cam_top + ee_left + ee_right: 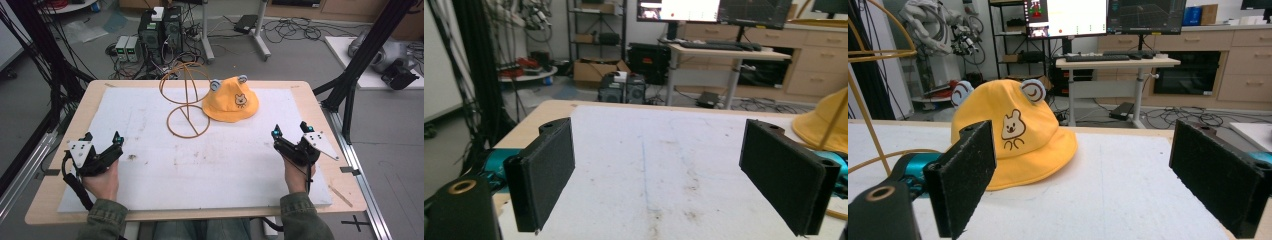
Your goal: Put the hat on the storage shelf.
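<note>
Hat (230,99) of yellow cloth, with two small grey ears and a bear face stitched on its front, lies brim-down in the upper middle of the high view, on the far part of the white sheet that covers the tabletop (60,200). Just to its left, touching or nearly touching the brim, stands a wire stand (186,97) made of thin orange loops, a flat ring at the base and an upright hoop above it. In the right gripper view the hat (1010,132) sits left of centre, straight ahead of the right claw (1108,175) and partly behind its left jaw, with bare sheet between them; its brim spreads wider than the crown, so the long axis runs across that view. The right claw (290,131) rests at the lower right of the high view, its jaws spread wide with nothing between them, and it is the nearer of the two to the hat, which lies up and to the left of it. The left claw (102,137) sits at the lower left, jaws likewise spread wide and empty, well apart from the hat and with the stand nearer to it than the hat is. In the left gripper view the hat (824,127) shows at the right edge, well off the line of the left claw (656,175). A reach for the hat would likely fall to the right hand, moving forward and slightly inward.
</note>
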`<action>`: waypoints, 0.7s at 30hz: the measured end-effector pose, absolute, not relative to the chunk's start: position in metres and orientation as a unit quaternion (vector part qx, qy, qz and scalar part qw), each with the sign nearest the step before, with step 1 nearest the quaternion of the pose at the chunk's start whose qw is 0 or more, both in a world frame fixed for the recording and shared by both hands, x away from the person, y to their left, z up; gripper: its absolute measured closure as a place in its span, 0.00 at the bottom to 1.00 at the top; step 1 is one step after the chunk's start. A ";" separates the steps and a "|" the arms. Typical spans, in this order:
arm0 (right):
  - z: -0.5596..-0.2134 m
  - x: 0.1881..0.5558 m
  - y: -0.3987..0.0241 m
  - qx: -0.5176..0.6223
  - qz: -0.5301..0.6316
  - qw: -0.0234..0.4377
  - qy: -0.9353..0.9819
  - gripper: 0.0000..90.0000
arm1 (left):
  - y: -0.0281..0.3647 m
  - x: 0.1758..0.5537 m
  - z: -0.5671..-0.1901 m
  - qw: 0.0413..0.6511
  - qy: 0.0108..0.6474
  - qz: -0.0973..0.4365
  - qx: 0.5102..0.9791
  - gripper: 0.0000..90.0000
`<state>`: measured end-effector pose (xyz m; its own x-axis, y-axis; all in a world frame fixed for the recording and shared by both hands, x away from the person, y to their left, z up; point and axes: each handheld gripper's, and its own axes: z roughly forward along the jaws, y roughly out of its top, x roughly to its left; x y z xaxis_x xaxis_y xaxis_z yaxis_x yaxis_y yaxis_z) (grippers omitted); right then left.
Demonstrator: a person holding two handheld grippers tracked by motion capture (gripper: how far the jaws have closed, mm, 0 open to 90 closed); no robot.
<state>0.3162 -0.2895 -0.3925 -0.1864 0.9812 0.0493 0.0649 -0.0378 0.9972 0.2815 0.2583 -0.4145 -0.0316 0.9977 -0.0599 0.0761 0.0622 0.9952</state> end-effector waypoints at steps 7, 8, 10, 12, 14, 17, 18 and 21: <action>-0.392 0.317 -0.288 0.477 0.542 0.424 0.547 0.12 | 0.259 0.279 -0.418 0.486 0.548 0.478 0.485 0.16; -0.392 0.317 -0.288 0.476 0.541 0.425 0.547 0.12 | 0.259 0.279 -0.418 0.487 0.548 0.479 0.484 0.16; -0.393 0.317 -0.288 0.478 0.542 0.422 0.547 0.12 | 0.259 0.279 -0.418 0.486 0.548 0.477 0.486 0.16; -0.393 0.317 -0.288 0.478 0.542 0.422 0.548 0.12 | 0.259 0.279 -0.418 0.487 0.548 0.475 0.487 0.16; -0.392 0.316 -0.288 0.475 0.543 0.424 0.547 0.12 | 0.259 0.279 -0.418 0.487 0.547 0.475 0.488 0.16; -0.392 0.316 -0.289 0.476 0.545 0.423 0.546 0.12 | 0.259 0.280 -0.418 0.487 0.546 0.475 0.488 0.16; -0.392 0.316 -0.289 0.477 0.544 0.422 0.546 0.12 | 0.259 0.280 -0.418 0.487 0.546 0.475 0.489 0.16; -0.392 0.316 -0.290 0.478 0.545 0.422 0.544 0.12 | 0.259 0.280 -0.419 0.486 0.547 0.474 0.489 0.16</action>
<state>0.3160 -0.2899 -0.3917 -0.1871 0.9804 0.0620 0.0598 -0.0517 0.9969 0.2798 0.2593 -0.4186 -0.0489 0.9965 -0.0684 0.0738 0.0719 0.9947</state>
